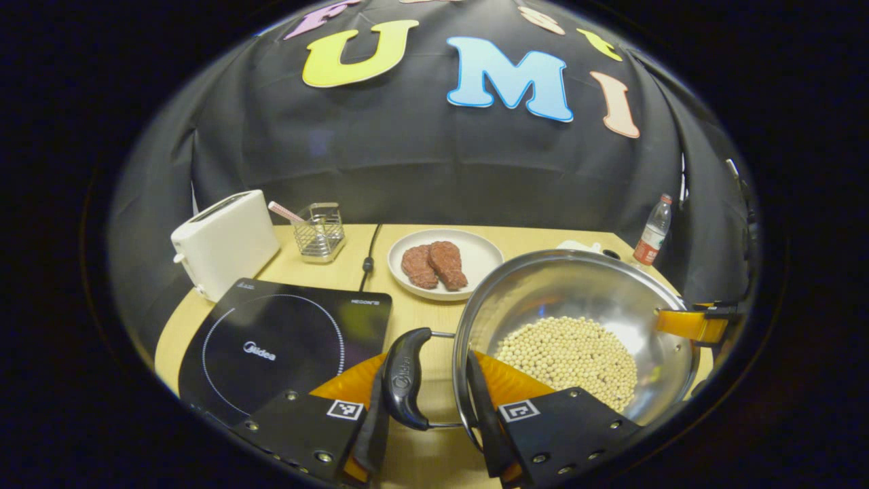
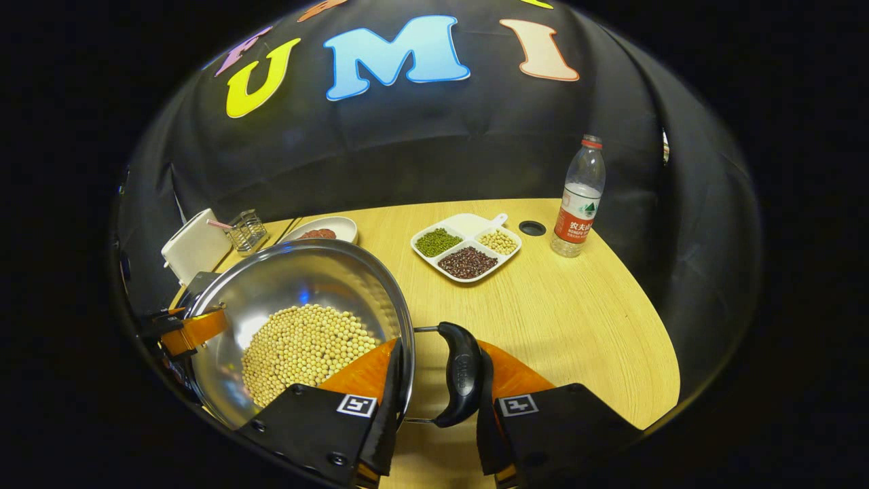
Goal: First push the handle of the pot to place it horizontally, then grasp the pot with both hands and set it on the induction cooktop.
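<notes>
We see the pot [image 1: 577, 333], holding pale beans, sitting on the table [image 1: 421, 312] just beside the induction cooktop [image 1: 285, 339], which lies at 9 o'clock from it. Our left gripper [image 1: 434, 401] straddles the pot's rim and its near handle [image 1: 404, 380], fingers spread with gaps on both sides, not pinching. Our right gripper [image 2: 438, 401] brackets the opposite handle [image 2: 461, 373] and rim likewise. Bare tabletop opens at 3 o'clock of the right gripper; a plate of meat [image 1: 445, 265] crowds the pot's 11 o'clock edge.
</notes>
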`<state>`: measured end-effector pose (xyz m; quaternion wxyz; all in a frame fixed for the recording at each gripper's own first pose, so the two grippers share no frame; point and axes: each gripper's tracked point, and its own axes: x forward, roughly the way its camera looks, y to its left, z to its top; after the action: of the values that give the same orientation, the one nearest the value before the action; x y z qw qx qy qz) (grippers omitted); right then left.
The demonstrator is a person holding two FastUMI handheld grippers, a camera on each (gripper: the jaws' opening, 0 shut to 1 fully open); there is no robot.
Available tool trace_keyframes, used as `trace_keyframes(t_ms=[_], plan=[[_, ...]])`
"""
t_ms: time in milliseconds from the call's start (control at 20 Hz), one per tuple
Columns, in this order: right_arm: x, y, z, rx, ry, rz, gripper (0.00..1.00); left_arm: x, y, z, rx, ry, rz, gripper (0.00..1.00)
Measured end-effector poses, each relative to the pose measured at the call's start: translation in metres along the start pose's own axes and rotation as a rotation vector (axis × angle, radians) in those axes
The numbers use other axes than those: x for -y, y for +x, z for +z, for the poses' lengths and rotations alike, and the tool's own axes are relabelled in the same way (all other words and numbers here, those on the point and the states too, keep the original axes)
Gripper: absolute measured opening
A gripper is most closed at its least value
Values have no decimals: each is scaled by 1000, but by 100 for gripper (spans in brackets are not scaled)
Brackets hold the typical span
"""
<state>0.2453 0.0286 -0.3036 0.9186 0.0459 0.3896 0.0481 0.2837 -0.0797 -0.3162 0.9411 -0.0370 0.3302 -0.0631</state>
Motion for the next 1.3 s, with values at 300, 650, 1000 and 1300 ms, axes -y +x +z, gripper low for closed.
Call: trace_keyframes(t_ms=[300, 650, 1000, 1300], plan=[[-37, -26, 1, 21, 26, -32, 51, -37, -20, 13, 20, 7, -37, 57], [-89, -35, 9, 48, 38, -26, 47, -93, -35, 28, 52, 11, -38, 57], [-141, -30, 10, 45, 39, -5, 47, -148, -40, 30, 60, 7, -21, 57], [-181, -19, 14, 41, 28, 10, 47, -195, -36, 30, 58, -1, -10, 57]])
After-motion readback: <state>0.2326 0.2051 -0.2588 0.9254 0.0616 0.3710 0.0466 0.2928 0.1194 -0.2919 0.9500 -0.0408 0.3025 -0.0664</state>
